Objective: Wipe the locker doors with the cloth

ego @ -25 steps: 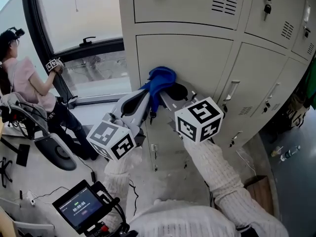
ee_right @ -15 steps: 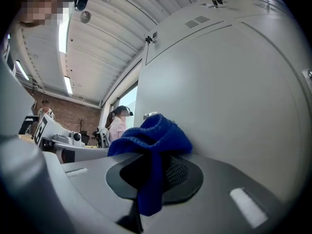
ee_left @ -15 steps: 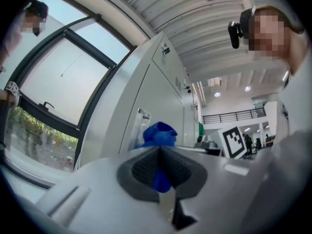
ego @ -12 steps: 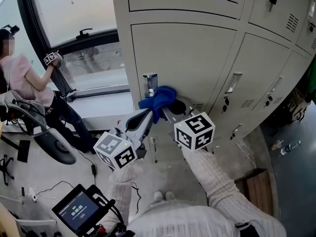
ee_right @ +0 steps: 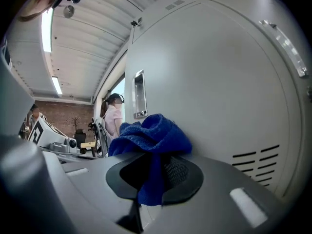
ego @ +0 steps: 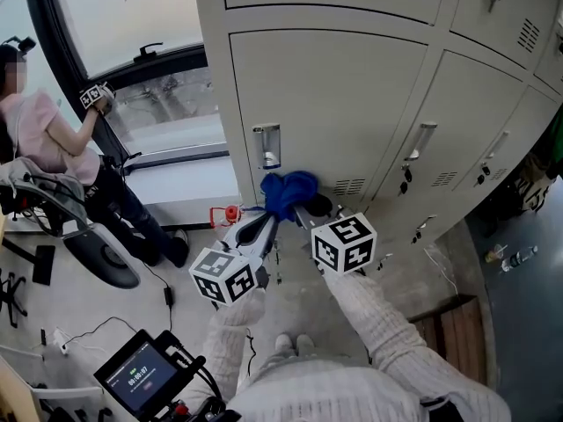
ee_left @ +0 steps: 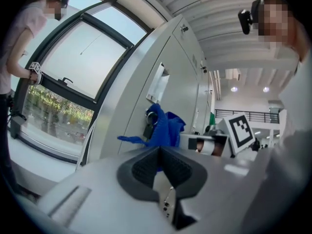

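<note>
My right gripper (ego: 307, 207) is shut on a bunched blue cloth (ego: 283, 191) and holds it against the lower part of a beige locker door (ego: 334, 104), just left of the door's vent slots (ego: 349, 186) and below its recessed handle (ego: 266, 146). In the right gripper view the cloth (ee_right: 152, 132) bulges over the jaws and hangs down between the pads (ee_right: 178, 172). My left gripper (ego: 266, 224) sits just left of the cloth, shut with nothing held. In the left gripper view the cloth (ee_left: 167, 127) lies beyond the closed jaws, against the locker.
More locker doors (ego: 457, 112) run to the right. A person in a pink top (ego: 44, 134) stands at the window (ego: 132, 25) on the left, by a chair (ego: 53, 205). A small screen device (ego: 141, 376) sits below. A bottle (ego: 515, 258) lies on the floor.
Both grippers and the cloth have slid down the locker door, from above the handle recess to below it near the vents.
</note>
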### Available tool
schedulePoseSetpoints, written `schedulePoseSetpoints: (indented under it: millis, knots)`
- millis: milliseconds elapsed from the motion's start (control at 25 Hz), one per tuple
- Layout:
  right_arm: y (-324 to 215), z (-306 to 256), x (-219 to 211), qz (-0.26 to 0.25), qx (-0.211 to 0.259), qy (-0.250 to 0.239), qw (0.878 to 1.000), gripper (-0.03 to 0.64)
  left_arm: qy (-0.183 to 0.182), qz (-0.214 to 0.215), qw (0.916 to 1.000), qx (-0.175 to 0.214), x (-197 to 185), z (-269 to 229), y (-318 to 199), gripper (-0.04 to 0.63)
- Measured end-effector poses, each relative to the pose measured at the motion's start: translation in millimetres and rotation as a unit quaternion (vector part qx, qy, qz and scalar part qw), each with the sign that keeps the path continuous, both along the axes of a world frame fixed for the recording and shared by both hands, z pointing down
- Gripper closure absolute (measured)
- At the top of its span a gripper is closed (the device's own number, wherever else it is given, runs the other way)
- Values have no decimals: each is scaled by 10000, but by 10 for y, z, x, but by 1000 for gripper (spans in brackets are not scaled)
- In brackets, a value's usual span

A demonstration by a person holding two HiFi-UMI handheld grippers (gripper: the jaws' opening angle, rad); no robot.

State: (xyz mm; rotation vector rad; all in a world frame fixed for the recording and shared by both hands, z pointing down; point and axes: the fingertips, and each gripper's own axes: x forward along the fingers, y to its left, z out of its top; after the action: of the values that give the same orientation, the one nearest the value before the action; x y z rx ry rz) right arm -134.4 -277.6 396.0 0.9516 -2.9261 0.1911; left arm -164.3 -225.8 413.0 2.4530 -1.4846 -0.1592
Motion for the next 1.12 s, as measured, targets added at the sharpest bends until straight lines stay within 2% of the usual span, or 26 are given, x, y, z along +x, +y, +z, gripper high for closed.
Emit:
schedulePoseSetpoints:
  millis: [120,320,520,880,1120]
  knots:
    - [-5,172,16,-23,-141,166,9998,568,-127,-2,9997,-220,48,169,-14,589]
    - [3,392,16,-37,-346,374,9987,568,-145,57,9981,-600,139,395,-8,589]
    - [3,494,18,-73,-494,454,9977,568,-154,69,9967,-790,168,480,-8,589]
    - [-101,620,132,-88,-587,471,9971,568,-264,50,9959,-860,307,606,-144,589]
    - [-53,281,240,54,-375,262,9989,568,-400,495,9965,-540,514,236,-50,589]
